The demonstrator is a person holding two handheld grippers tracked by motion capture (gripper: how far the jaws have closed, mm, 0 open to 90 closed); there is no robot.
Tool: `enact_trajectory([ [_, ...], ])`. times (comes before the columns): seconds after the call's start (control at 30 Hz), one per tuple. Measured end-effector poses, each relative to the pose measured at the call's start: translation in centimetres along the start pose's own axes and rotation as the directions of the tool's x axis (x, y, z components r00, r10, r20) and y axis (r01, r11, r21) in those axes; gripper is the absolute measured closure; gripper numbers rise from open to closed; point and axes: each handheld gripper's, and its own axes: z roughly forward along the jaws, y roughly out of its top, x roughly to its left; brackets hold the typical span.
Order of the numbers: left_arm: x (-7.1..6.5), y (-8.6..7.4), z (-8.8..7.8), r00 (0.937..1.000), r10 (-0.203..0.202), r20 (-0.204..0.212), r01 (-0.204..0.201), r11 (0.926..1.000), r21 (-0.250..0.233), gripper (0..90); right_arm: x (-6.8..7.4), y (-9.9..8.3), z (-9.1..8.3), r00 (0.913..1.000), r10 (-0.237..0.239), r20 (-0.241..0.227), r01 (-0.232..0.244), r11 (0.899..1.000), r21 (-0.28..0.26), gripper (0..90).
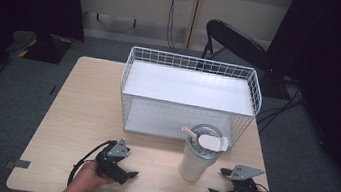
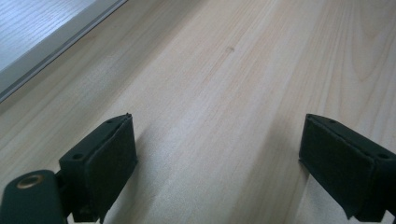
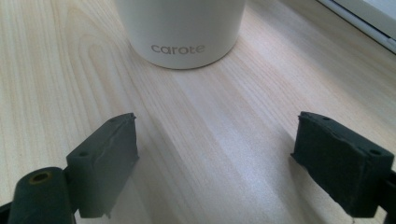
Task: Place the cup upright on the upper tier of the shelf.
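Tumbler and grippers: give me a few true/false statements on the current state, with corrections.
1. The white tumbler stands upright on the table. True.
2. The right gripper is shut on the tumbler. False: its jaws are open and short of the cup.
3. The tumbler sits inside the wire shelf rack. False: it stands on the table in front of the rack.
4. The left gripper is open with bare table between its jaws. True.
5. A straw sticks out of the tumbler's lid. True.
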Motion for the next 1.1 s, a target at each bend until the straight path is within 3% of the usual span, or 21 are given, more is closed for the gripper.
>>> enact_trajectory([
  [0.33, 0.0, 0.0, 0.0, 1.0, 0.0, 0.001, 0.0, 1.0, -0.001, 10.4, 0.2, 0.1, 0.0, 0.9996, 0.02, 0.018, -0.02, 1.0, 0.0, 13.0],
  [0.47, 0.0, 0.0, 0.0, 1.0, -0.003, 0.001, 0.003, 1.0, -0.002, 10.4, 0.3, 0.5, 0.0, 0.9994, 0.028, 0.022, -0.028, 0.999, 0.025, 13.0],
  [0.67, 0.0, 0.0, 0.0, 1.0, -0.003, 0.001, 0.003, 1.0, -0.002, 10.4, 0.5, 1.6, -0.8, 0.9989, 0.041, 0.021, -0.04, 0.998, -0.043, 12.8],
  [0.8, 0.0, 0.0, 0.0, 1.0, -0.003, 0.001, 0.003, 1.0, -0.003, 10.4, 0.8, 2.3, -1.3, 0.9992, 0.027, 0.029, -0.025, 0.997, -0.075, 12.1],
  [1.1, 0.0, 0.0, 0.0, 1.0, -0.002, 0.001, 0.002, 1.0, -0.001, 10.4, 1.0, 3.3, -1.9, 0.9993, 0.038, -0.005, -0.038, 0.989, -0.142, 11.6],
])
